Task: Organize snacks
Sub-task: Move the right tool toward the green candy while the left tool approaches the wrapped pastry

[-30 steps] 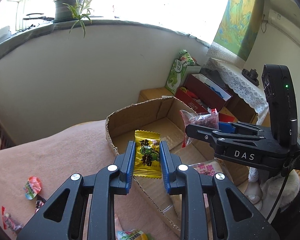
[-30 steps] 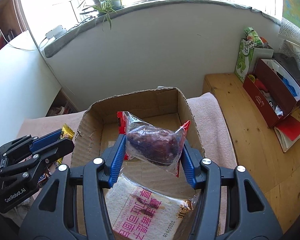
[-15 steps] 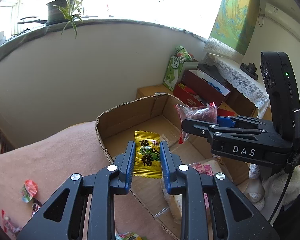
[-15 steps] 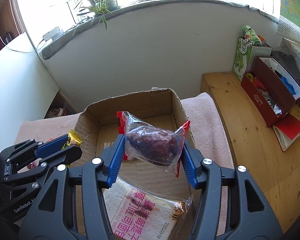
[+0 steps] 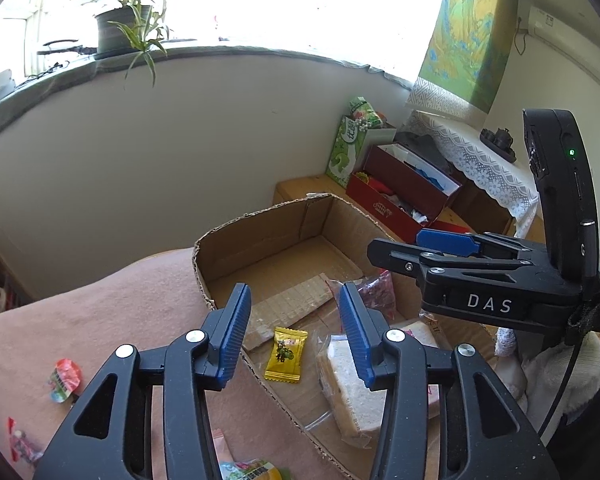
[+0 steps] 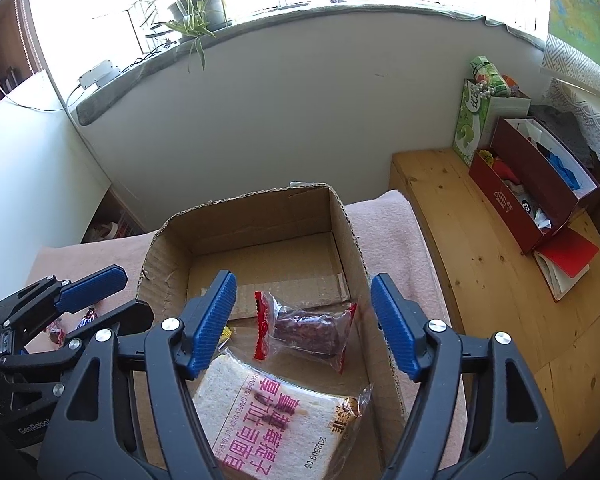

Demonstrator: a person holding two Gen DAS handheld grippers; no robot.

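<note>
Once released, yellow candy (image 5: 286, 356), dark snack bag (image 6: 304, 326) in box (image 6: 260, 216) (jaws apart)

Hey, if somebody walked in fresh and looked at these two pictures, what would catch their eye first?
Probably the torn cardboard box on the pink blanket, holding a yellow candy, a clear bag of dark dried fruit and wrapped sliced bread. Above it hang the left gripper and right gripper, jaws wide open and empty.

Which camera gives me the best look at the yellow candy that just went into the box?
The left wrist view: the yellow candy lies flat on the floor of the cardboard box, fully visible between the open left gripper fingers. In the right wrist view only a yellow corner peeks out behind a finger.
</note>
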